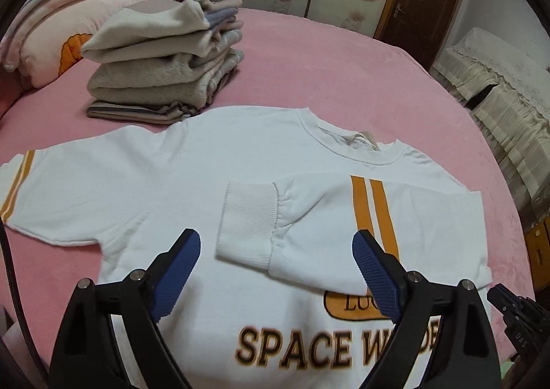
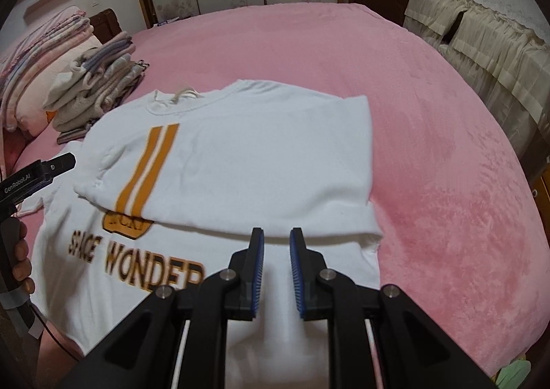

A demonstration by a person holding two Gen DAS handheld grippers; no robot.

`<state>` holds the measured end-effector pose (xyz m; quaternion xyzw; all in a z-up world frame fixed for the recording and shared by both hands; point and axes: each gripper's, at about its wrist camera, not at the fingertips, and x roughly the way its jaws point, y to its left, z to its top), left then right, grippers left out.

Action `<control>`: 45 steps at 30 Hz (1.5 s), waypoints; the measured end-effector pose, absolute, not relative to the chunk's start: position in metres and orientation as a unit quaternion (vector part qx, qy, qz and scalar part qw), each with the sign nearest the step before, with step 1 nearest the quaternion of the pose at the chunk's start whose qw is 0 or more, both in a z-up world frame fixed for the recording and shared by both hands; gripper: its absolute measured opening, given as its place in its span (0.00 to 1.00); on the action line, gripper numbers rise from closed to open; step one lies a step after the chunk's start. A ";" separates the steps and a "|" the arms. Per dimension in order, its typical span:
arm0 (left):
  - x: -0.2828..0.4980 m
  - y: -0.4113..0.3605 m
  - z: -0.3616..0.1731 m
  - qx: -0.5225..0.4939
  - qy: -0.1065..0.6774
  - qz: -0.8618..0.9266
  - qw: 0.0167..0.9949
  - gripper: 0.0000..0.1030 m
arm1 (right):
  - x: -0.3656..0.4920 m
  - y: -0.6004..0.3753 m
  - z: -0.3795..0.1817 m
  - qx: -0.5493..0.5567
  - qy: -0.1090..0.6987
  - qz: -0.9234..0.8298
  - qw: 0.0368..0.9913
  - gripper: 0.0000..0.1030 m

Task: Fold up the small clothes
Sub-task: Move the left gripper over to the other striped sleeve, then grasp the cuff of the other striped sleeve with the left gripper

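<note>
Lying flat on a pink plush bed cover [image 2: 429, 120], a small white sweatshirt printed with "SPACE WONDER" in brown and orange [image 1: 192, 175] has one orange-striped sleeve [image 1: 343, 217] folded across its chest, the ribbed cuff [image 1: 247, 220] resting mid-chest; the other sleeve [image 1: 51, 193] is spread out sideways. The left gripper [image 1: 275, 255] hovers above the cuff, blue pads wide apart, holding nothing. The right gripper [image 2: 276, 241] hangs over the folded edge, pads nearly together with a narrow gap and nothing between them. A stack of folded grey and cream clothes [image 1: 161, 65] sits just beyond the shoulder. Risks, as I judge them: the loose folded sleeve may slide off if the body is tugged, and swinging the spread sleeve could brush the nearby stack.
</note>
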<state>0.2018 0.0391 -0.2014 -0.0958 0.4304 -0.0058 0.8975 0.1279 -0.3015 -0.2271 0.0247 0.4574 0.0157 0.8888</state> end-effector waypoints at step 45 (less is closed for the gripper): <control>0.139 0.315 -0.102 -0.143 0.434 0.145 0.878 0.99 | 0.148 -0.004 -0.112 -0.134 0.348 0.203 0.905 0.30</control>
